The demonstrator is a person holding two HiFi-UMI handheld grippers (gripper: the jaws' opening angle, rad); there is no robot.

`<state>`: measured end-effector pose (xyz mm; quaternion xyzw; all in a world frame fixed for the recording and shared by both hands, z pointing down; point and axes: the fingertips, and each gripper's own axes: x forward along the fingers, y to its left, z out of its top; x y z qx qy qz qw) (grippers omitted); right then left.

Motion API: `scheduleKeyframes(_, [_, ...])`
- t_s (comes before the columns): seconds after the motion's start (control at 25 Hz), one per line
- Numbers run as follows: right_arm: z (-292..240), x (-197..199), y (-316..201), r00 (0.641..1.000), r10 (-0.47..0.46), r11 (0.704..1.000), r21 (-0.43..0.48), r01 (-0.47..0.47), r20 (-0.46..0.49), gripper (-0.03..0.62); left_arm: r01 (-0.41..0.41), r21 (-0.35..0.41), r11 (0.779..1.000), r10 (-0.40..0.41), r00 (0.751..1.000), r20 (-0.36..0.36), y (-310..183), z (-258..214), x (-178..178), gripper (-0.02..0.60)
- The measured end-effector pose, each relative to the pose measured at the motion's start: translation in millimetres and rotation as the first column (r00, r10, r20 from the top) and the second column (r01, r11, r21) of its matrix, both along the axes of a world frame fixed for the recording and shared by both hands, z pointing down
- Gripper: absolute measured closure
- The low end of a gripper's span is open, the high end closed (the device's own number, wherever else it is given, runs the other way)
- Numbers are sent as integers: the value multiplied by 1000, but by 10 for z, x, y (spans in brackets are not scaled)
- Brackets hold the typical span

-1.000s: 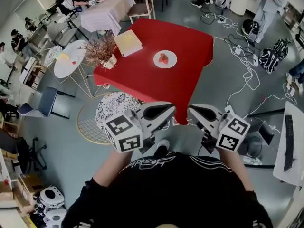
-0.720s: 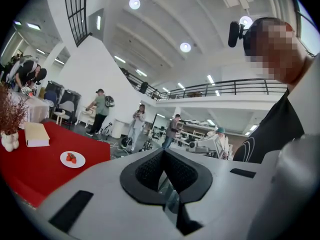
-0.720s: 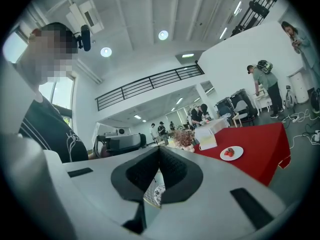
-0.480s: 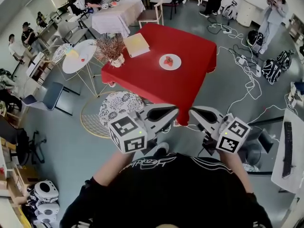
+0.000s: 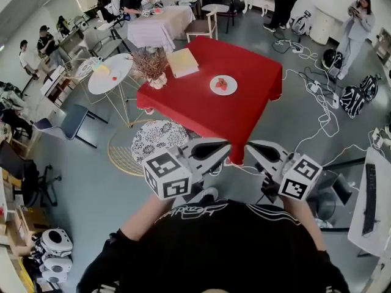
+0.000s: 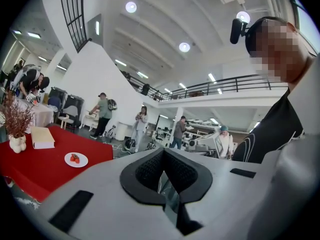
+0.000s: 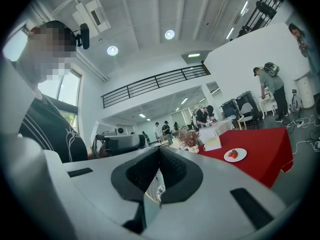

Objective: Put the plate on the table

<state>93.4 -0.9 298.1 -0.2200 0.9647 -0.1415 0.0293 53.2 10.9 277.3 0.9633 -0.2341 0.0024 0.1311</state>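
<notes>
Left tongs (image 5: 225, 146) and right tongs (image 5: 250, 146) are shown closed and empty only in their own views; a round white plate (image 5: 223, 85) is seen on the red-clothed desk (image 5: 195, 112)

Honestly not much to read here. The only actual writing I can spot is some white script lettering (image 5: 194, 209) across the person's black shirt (image 5: 208, 243) in the head view. It's upside down from that angle and too small and loopy to make out a word. The left gripper (image 5: 226, 146) has a cube (image 5: 165, 177) with black-and-white square marker patterns on its faces, and the right gripper (image 5: 249, 146) has its own cube (image 5: 300, 179) with the same kind of thing. Those are blocky codes though, not letters or numbers. In the two gripper views I can't read anything.
</notes>
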Motion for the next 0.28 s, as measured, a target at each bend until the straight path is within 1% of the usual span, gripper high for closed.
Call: scheduleKeyframes(0.28, [11, 72, 118, 1000, -7, 1000, 0, 7, 12, 586, 11, 1, 1000, -11, 1000, 9, 109, 29, 65, 575])
